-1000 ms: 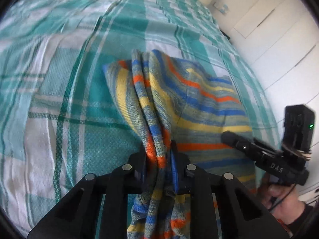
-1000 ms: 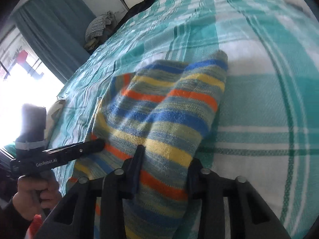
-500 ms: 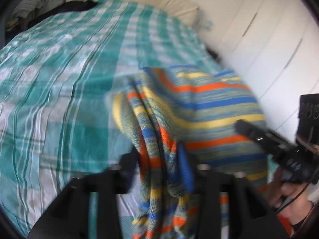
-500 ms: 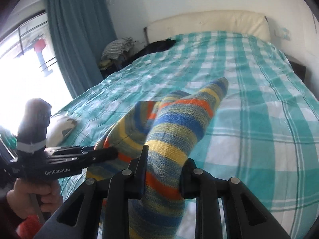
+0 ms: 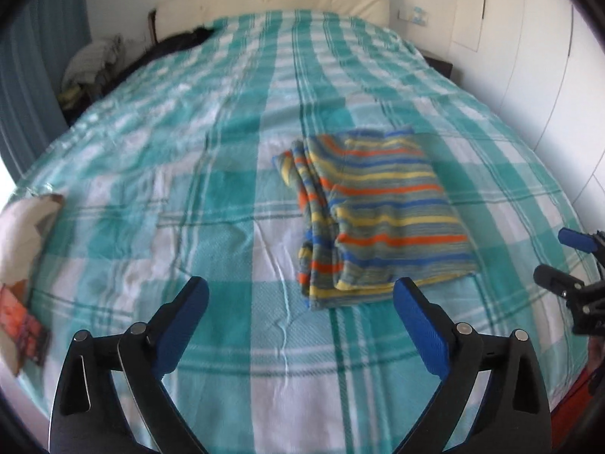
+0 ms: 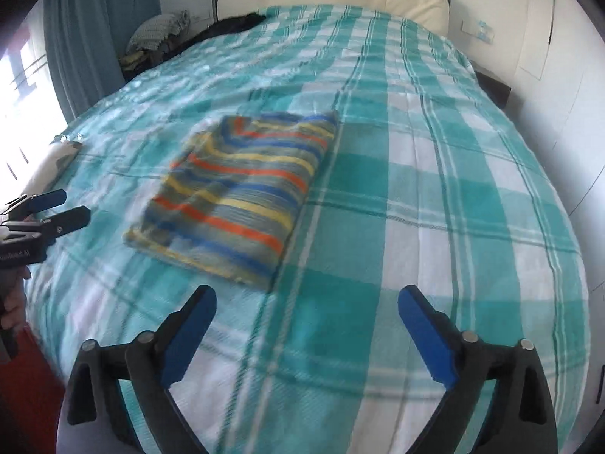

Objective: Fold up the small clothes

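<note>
1. Both grippers hang above the bed, tilted down toward it.
2. The left gripper and right gripper are opening, jaws already wide apart, with nothing between them and touching nothing.
3. The striped garment lies folded into a flat rectangle on the checked cover, just ahead of both grippers.

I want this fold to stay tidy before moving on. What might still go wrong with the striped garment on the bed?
1. The striped garment has loose bunched layers along one side; they may spread and undo the fold.
2. Both hand-held grippers, left and right, are opening with nothing between them, so nothing holds the fold flat.
3. It lies on a soft checked bedspread, which may shift beneath it if the bedspread is disturbed.
</note>
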